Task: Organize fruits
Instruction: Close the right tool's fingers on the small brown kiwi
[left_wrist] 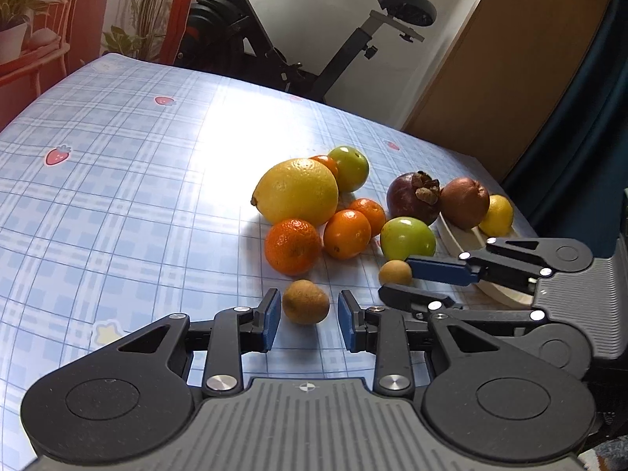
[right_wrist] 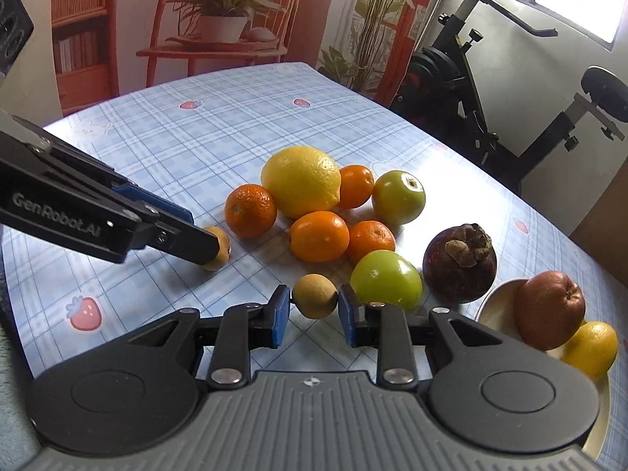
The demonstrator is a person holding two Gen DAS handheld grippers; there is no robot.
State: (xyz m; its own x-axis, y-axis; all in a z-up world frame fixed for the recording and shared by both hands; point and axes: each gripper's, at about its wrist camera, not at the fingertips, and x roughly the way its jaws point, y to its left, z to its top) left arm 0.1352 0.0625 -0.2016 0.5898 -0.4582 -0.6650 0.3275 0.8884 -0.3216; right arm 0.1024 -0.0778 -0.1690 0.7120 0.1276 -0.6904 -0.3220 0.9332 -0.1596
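The right gripper (right_wrist: 314, 306) clamps a small tan longan (right_wrist: 314, 295) just above the table (right_wrist: 204, 125); the left gripper (left_wrist: 308, 314) pinches another longan (left_wrist: 305, 301). Beyond lie oranges (right_wrist: 319, 236), a big lemon (right_wrist: 300, 181) and green apples (right_wrist: 386, 280), mid-table; a white plate (right_wrist: 496, 306) holds fruit at the right edge

A home living room is showing: beyond the tool, an exercise bike (right_wrist: 490, 90) is standing by the strawberry-print tablecloth (right_wrist: 219, 125), with potted plants (right_wrist: 223, 4) sitting behind.
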